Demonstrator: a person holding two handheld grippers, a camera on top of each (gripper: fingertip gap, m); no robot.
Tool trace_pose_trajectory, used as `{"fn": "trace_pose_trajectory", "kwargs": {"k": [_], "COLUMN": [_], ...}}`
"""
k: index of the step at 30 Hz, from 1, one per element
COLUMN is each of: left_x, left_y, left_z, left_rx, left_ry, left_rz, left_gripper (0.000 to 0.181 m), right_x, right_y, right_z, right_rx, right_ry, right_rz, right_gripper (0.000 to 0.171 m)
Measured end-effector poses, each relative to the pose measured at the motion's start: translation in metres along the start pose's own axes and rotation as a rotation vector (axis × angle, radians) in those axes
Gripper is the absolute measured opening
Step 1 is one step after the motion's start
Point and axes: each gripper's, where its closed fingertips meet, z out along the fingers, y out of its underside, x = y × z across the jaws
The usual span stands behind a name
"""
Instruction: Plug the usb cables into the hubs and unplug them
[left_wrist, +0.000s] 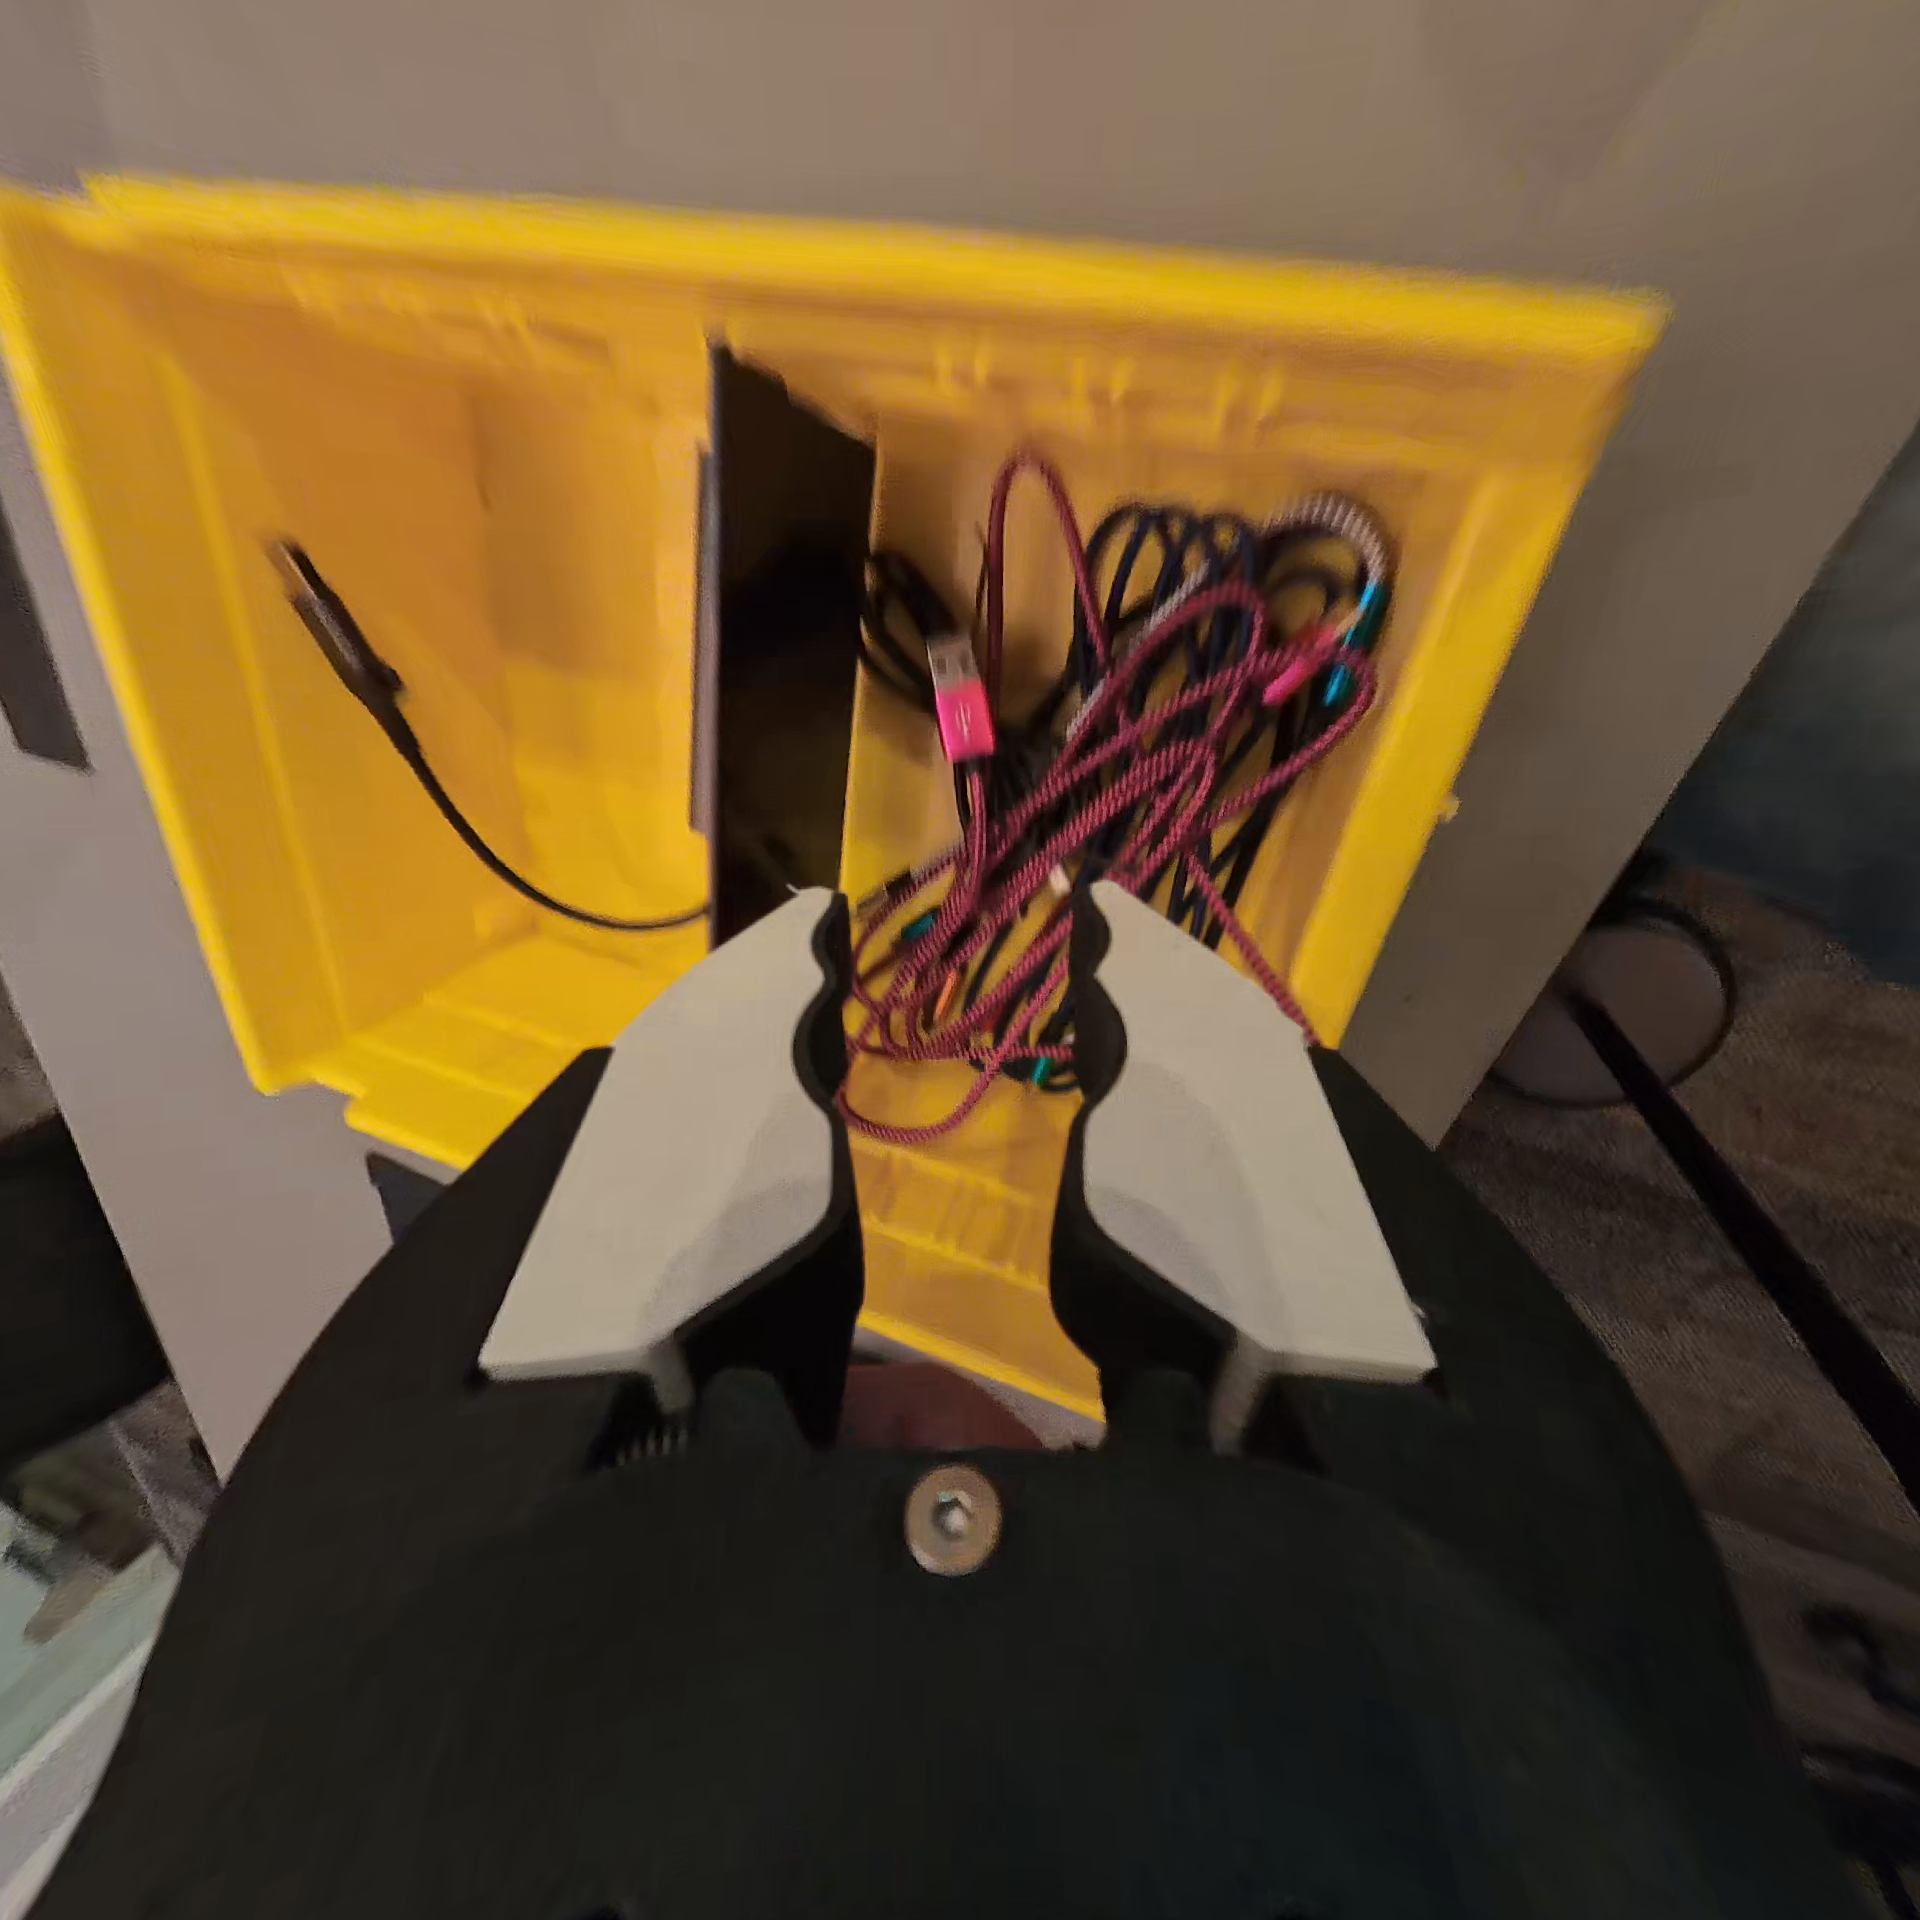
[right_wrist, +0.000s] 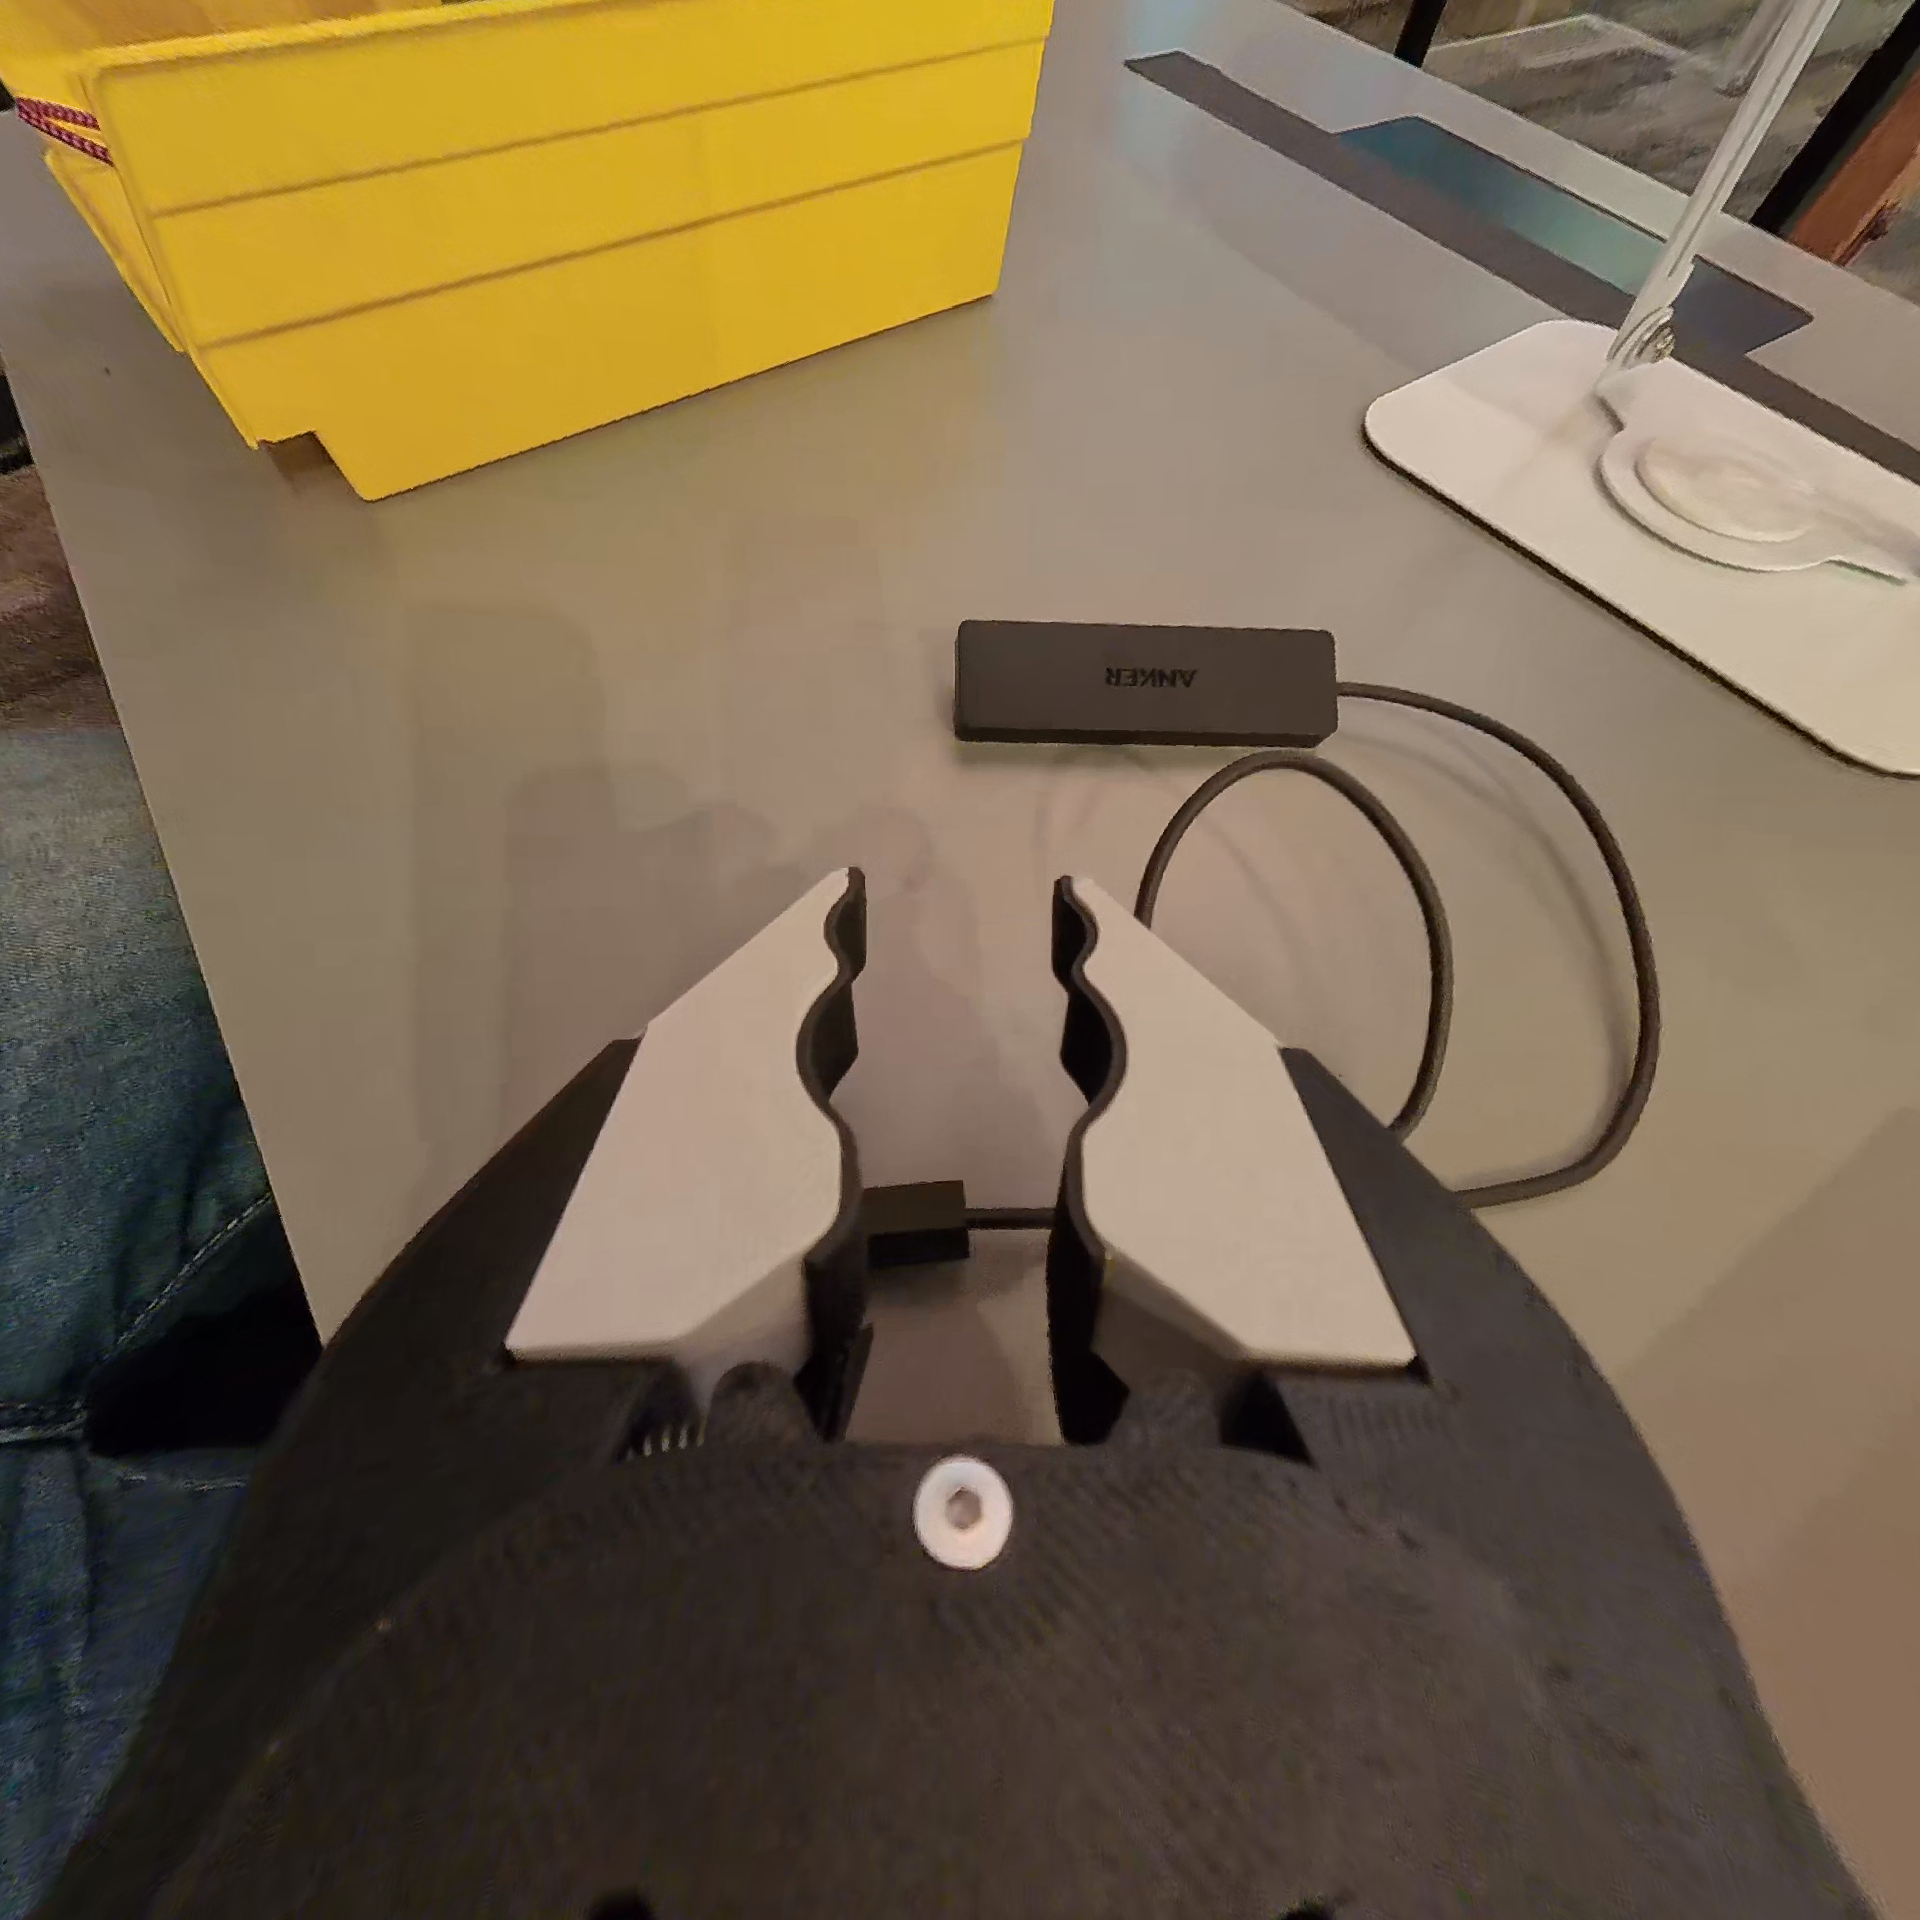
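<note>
Right gripper (right_wrist: 958, 894) up close, fingers spread apart and holding nothing, hovering over the grey table (right_wrist: 623, 675). Down between the roots of those fingers sits a black USB plug (right_wrist: 920, 1218), the end of the hub's cable (right_wrist: 1538, 883), which loops out to the right and curls back toward the black hub (right_wrist: 1143, 681). That hub lies flat on the table ahead of the fingertips and a touch to the right, apart from them. Past it on the right stands a white lamp base (right_wrist: 1538, 488), and off to the far left is the outer wall of the yellow bin (right_wrist: 582, 239). A patch of blue denim shows along the left edge, below the table. Over to the left gripper (left_wrist: 961, 904), also spread wide with nothing pinched, poised above the bin (left_wrist: 1143, 281) and looking down into it. Right between and just beyond its fingertips lies a tangle of braided maroon and dark cables (left_wrist: 1091, 810), filling the right compartment. A pink USB plug (left_wrist: 961, 701) sticks up from the heap further back, with teal connector ends (left_wrist: 1371, 608) near the far right wall. A dark divider (left_wrist: 779, 665) splits the bin; in the left compartment lies one black cable (left_wrist: 343, 644) on its own, well apart from the fingers. This view is blurred.
</note>
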Motion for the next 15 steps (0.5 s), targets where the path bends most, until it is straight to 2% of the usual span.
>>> {"fn": "trace_pose_trajectory", "kwargs": {"k": [3,6,11,15], "left_x": [0.004,0.011,0.025,0.027], "left_y": [0.024,0.024,0.043,0.046], "left_z": [0.022,0.038,0.057,0.063], "left_rx": [-0.047,-0.001,-0.133,-0.16], "left_ry": [0.01,0.063,0.112,0.118], "left_rz": [-0.028,-0.041,0.063,0.08], "left_gripper": [0.037,0.036,0.035,0.024], "right_x": [-0.001,-0.002,-0.002,-0.005], "right_y": [0.003,0.005,0.006,0.009], "right_z": [0.001,0.001,0.001,0.005], "right_rx": [-0.008,-0.018,-0.022,-0.03], "right_ry": [-0.007,-0.002,-0.001,-0.008], "right_rz": [0.019,0.015,0.028,0.027], "right_gripper": [0.033,0.032,0.032,0.031]}}
